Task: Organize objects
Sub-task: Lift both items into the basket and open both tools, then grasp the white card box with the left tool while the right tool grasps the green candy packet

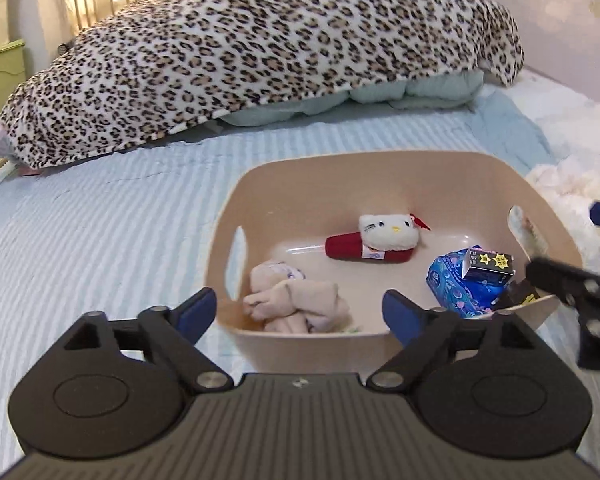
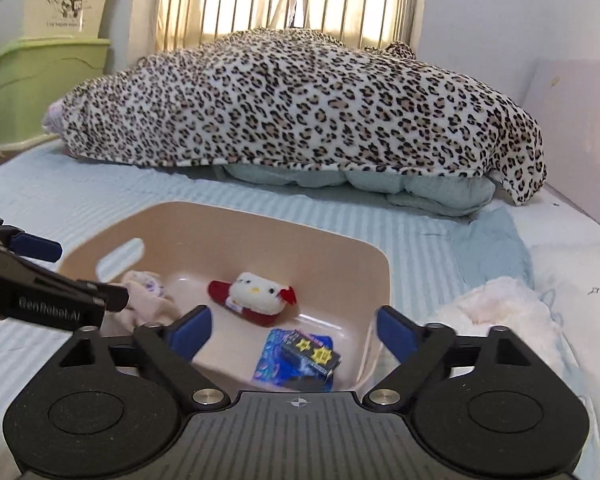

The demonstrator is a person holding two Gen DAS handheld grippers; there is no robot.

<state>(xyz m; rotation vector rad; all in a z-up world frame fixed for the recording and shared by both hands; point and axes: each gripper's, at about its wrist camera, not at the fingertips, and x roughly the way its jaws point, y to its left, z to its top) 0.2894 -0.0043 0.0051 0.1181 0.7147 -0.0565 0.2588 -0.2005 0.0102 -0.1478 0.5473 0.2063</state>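
While both grippers hover, a beige bin point(image 1: 380, 168) sits on the bed point(image 1: 100, 240). Left gripper point(image 1: 300, 312) and right gripper point(image 2: 292, 332) — fingers spread, empty.

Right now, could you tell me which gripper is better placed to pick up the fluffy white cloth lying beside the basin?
Probably the right gripper: it is open, and the fluffy white cloth lies just right of it, outside the beige basin. The left gripper sits farther off.

"GenRobot.AI" is printed on the left gripper point(image 2: 32, 276); print on the small black box point(image 2: 311, 353) cannot be read.
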